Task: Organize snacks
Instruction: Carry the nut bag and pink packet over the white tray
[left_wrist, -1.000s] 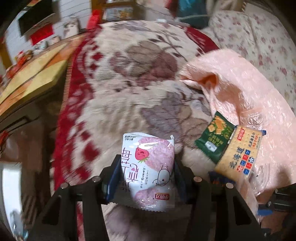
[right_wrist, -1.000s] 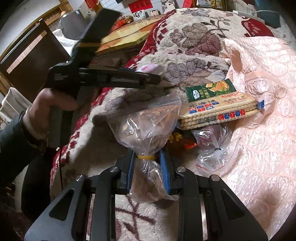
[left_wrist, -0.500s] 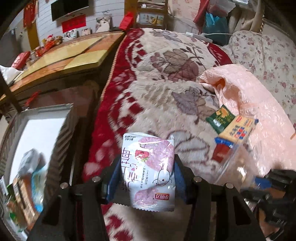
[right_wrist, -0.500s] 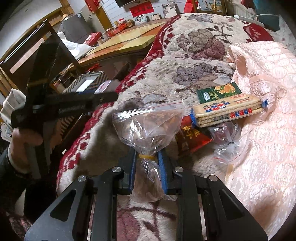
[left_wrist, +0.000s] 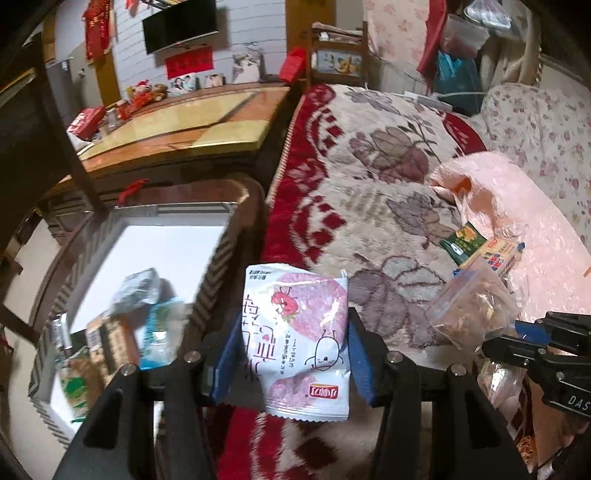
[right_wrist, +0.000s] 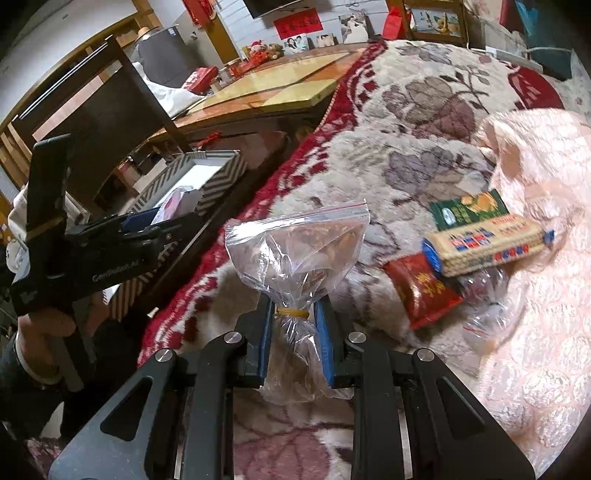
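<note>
My left gripper is shut on a pink-and-white strawberry snack packet, held above the edge of the blanket beside a striped box with several snacks inside. My right gripper is shut on the tied neck of a clear zip bag of brown snacks, which also shows in the left wrist view. On the blanket lie a green packet, a long biscuit pack, a red packet and a small clear bag. The left gripper appears at left over the box.
A floral red-and-cream blanket covers the bed, with a pink quilt at right. A wooden table stands behind the box. A dark chair back stands at left.
My left gripper has swung left with the strawberry packet, and the striped box has come into view below it. My right gripper has lifted the clear bag, following leftward.
</note>
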